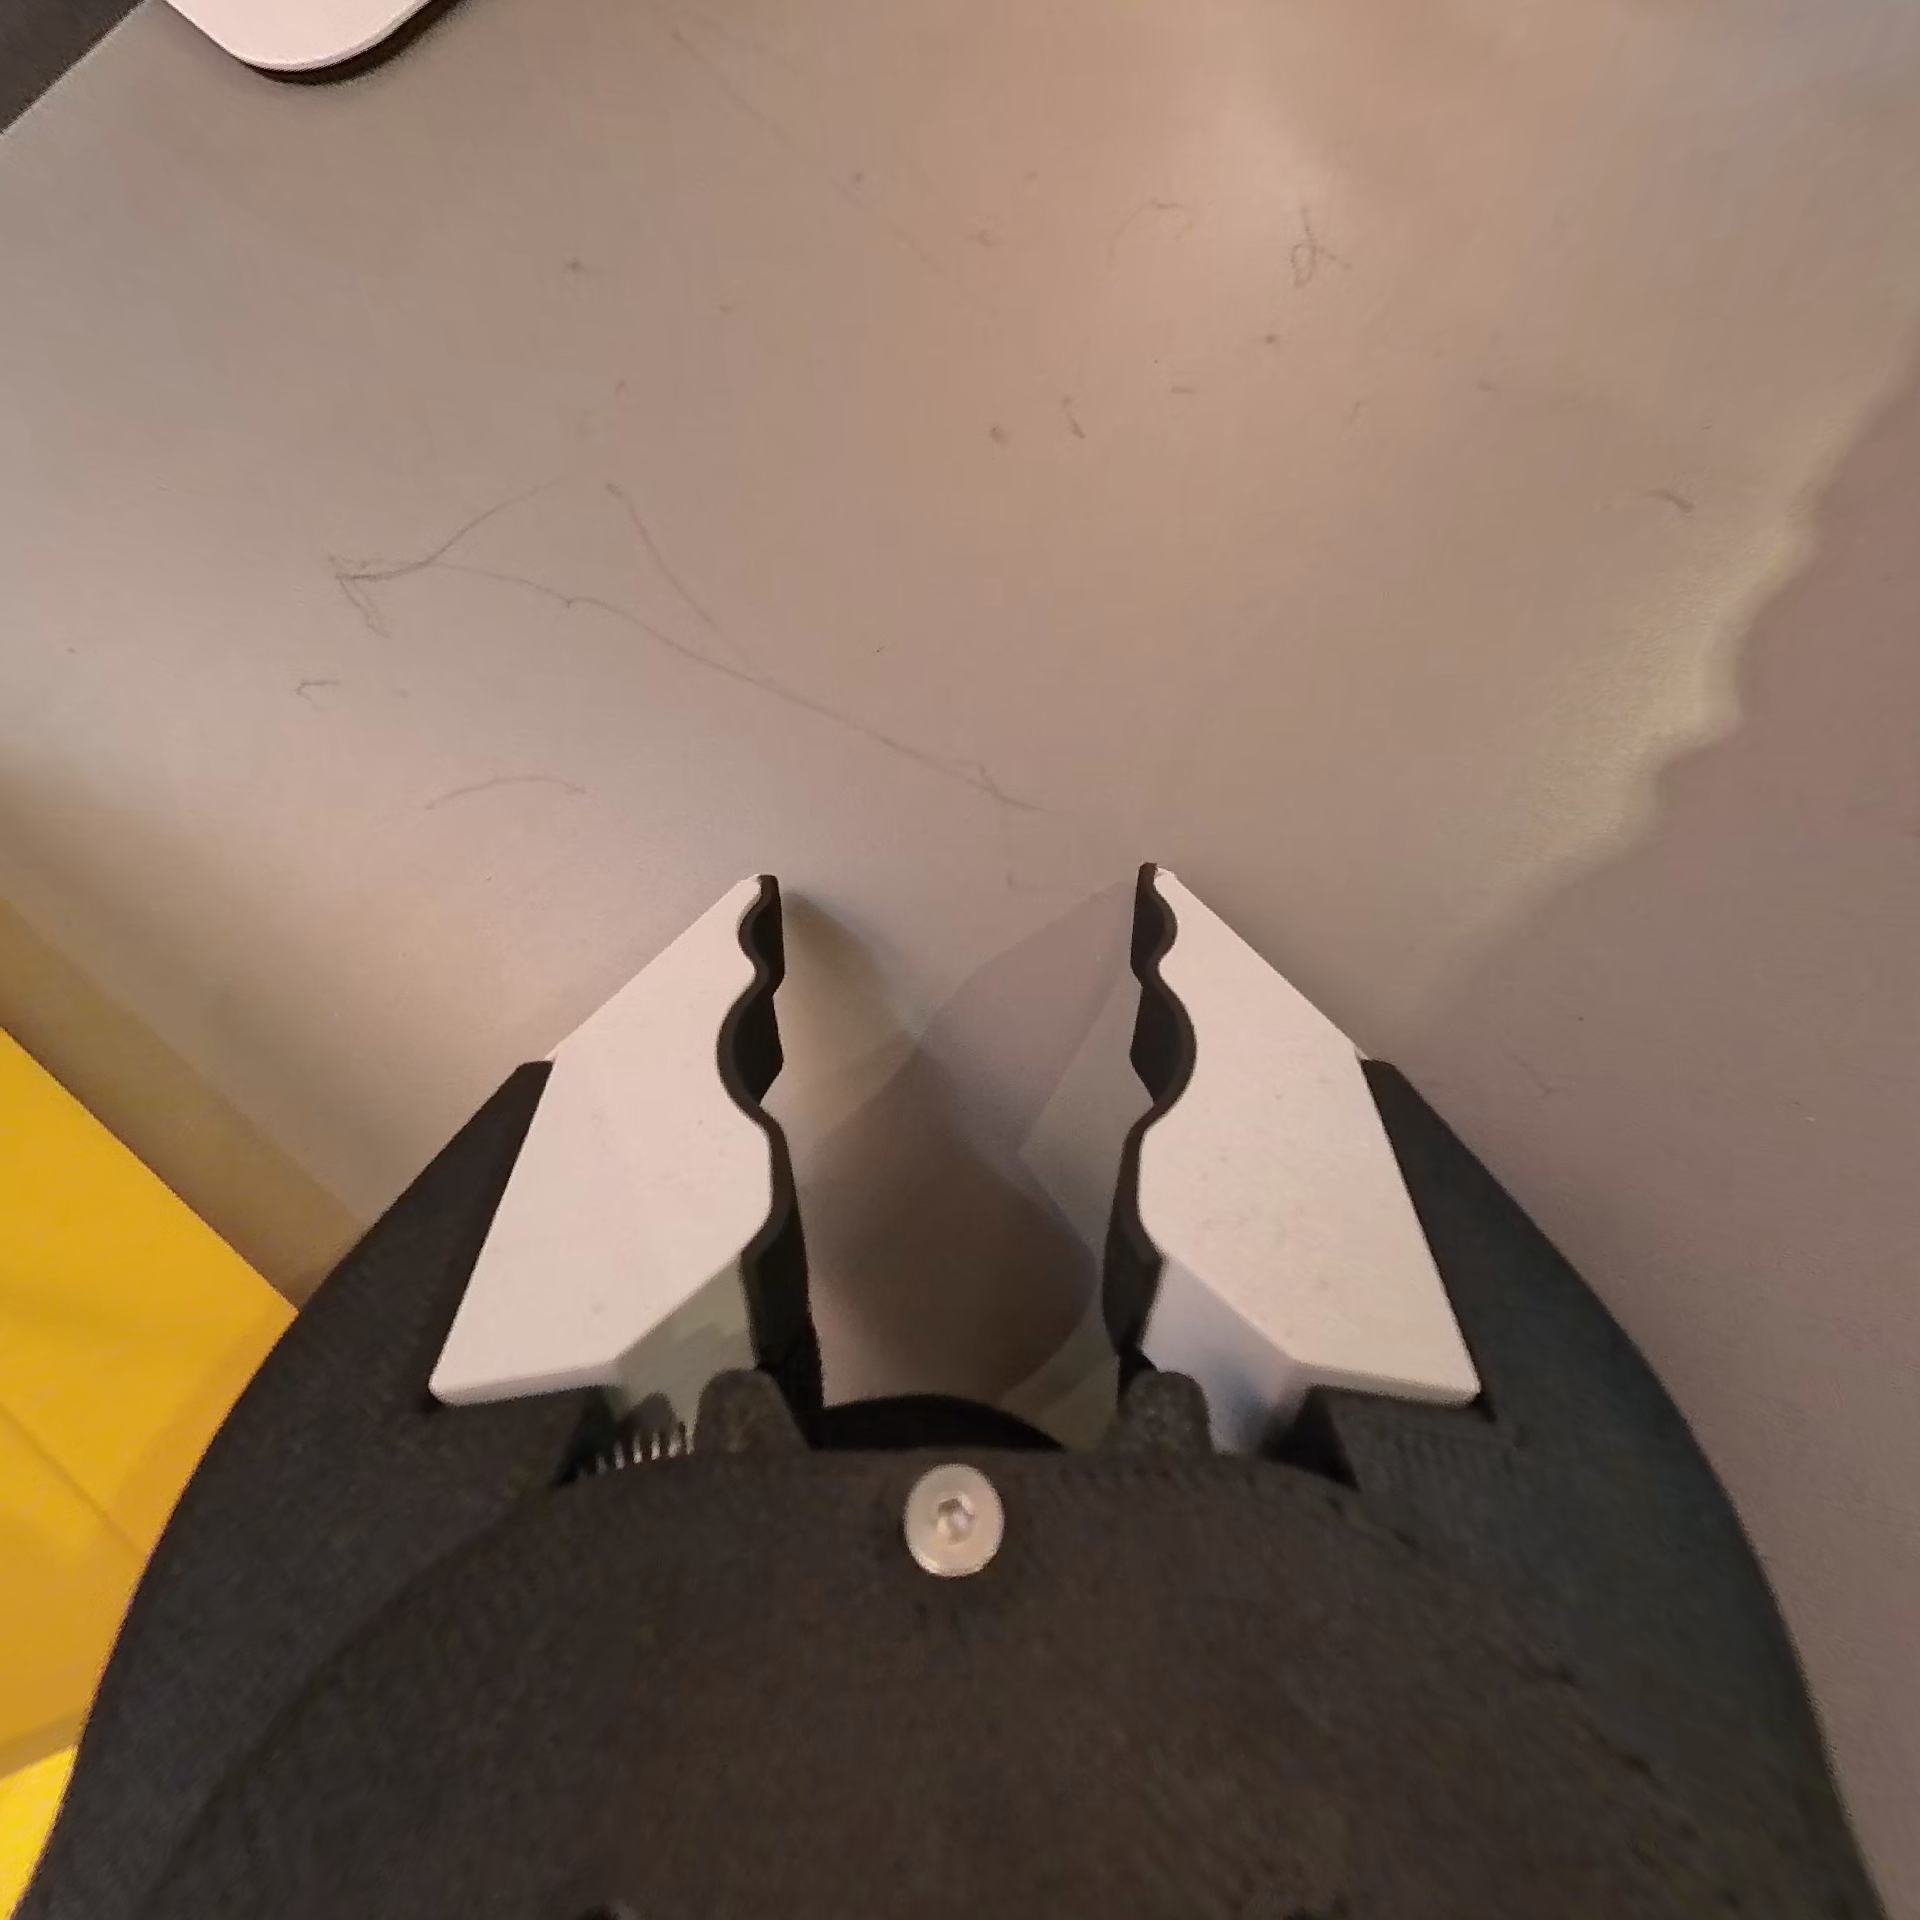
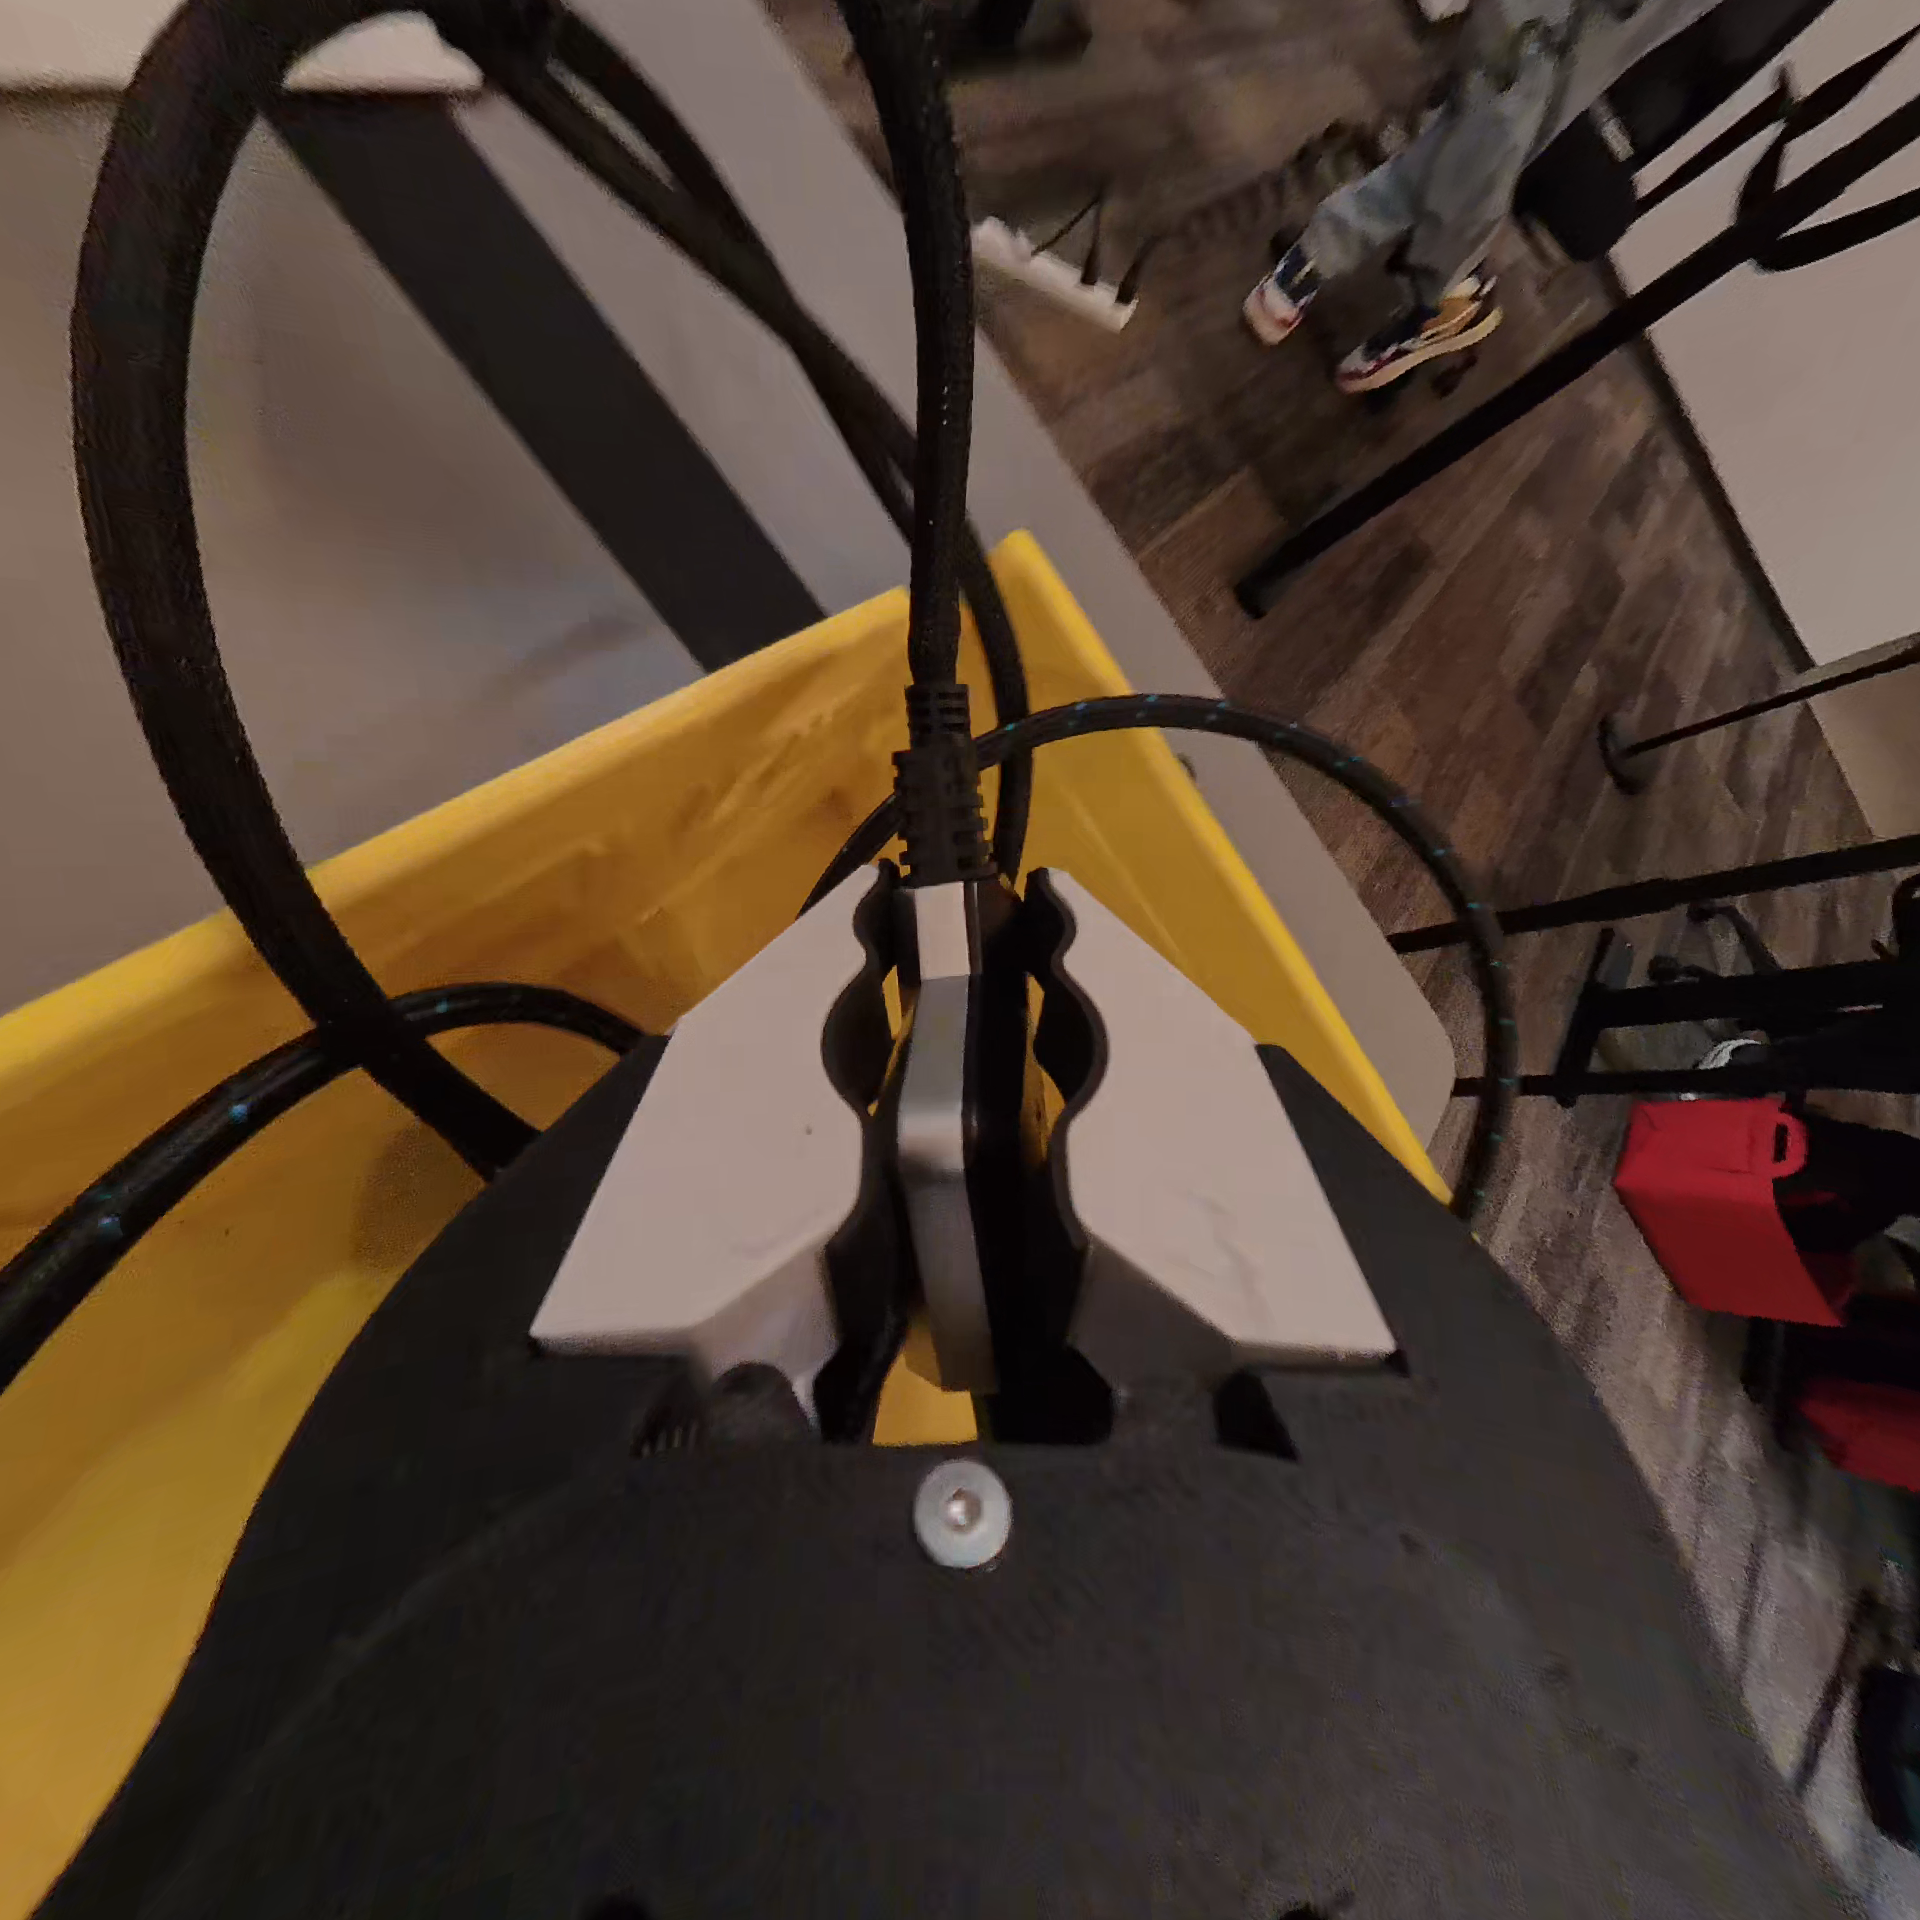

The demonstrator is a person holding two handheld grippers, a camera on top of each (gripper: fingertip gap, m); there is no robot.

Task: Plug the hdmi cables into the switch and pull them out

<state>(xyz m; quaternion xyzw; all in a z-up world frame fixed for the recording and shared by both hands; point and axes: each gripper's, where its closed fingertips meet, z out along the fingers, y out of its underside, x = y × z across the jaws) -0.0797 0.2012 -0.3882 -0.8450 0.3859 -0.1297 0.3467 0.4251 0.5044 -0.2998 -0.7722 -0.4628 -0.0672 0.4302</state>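
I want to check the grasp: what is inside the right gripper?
The right gripper is shut on a flat grey-and-black cable plug, its black braided cable leading away. The plug's tip is hidden.

left gripper (image 1: 956, 883): pale grey fingers, black wavy pads, black textured body
table (image 1: 935, 416): grey, thin dark scratches ahead of the jaws
yellow tray (image 1: 94, 1299): plain yellow, left of the jaws
right gripper (image 2: 961, 894): pale grey fingers, black pads
switch (image 2: 940, 1164): silver-grey and black, between the jaws
hdmi cable (image 2: 940, 416): black braid, black ribbed collar
second cable (image 2: 1351, 769): black with blue flecks
floor (image 2: 1455, 582): brown-grey wood pattern
bag (image 2: 1745, 1216): red, right of the jaws
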